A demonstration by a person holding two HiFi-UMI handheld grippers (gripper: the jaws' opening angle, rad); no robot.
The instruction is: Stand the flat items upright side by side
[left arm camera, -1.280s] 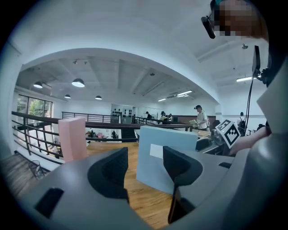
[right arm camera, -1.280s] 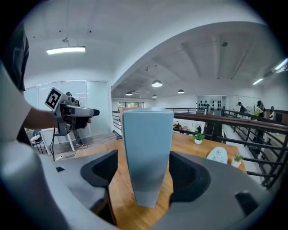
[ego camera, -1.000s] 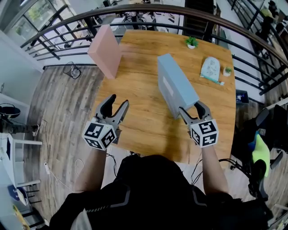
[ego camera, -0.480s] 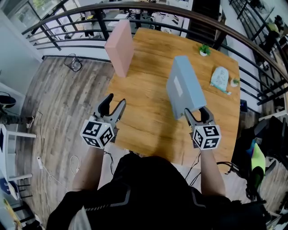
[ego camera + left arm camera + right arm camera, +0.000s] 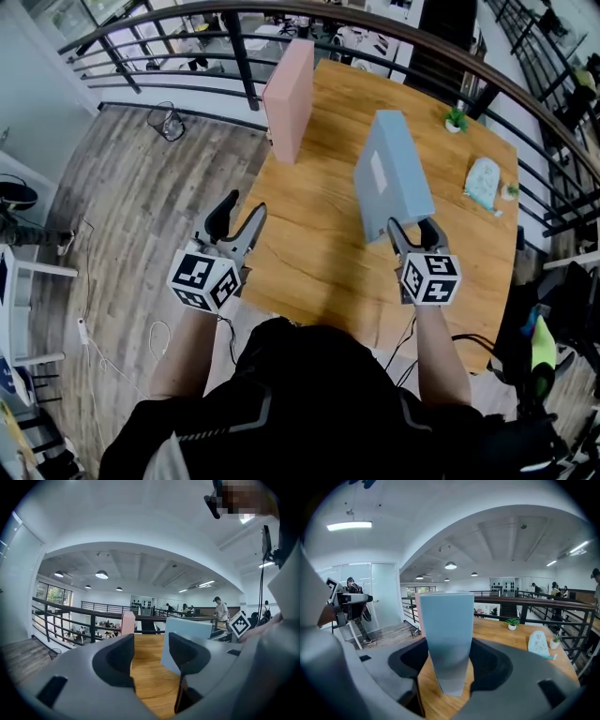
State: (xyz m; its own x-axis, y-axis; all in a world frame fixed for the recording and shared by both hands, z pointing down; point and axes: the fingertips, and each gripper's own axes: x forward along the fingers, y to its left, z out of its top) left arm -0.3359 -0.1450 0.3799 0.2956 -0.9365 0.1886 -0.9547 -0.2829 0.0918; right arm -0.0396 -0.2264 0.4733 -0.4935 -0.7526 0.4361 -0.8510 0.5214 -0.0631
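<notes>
A pink box stands upright at the far left corner of the wooden table. A pale blue box stands on its long edge in the middle of the table. My right gripper is shut on its near end; in the right gripper view the blue box fills the gap between the jaws, and a strip of the pink box shows behind it. My left gripper hangs open and empty over the table's near left edge. Ahead of it, the left gripper view shows the pink box and the blue box.
At the table's far right lie a pale patterned pouch and two tiny potted plants. A dark metal railing runs just behind the table. Wooden floor lies to the left.
The head view has swung to the left. The right gripper has kept hold of the blue box, the left has stayed open, and the pink box has not moved on the table.
</notes>
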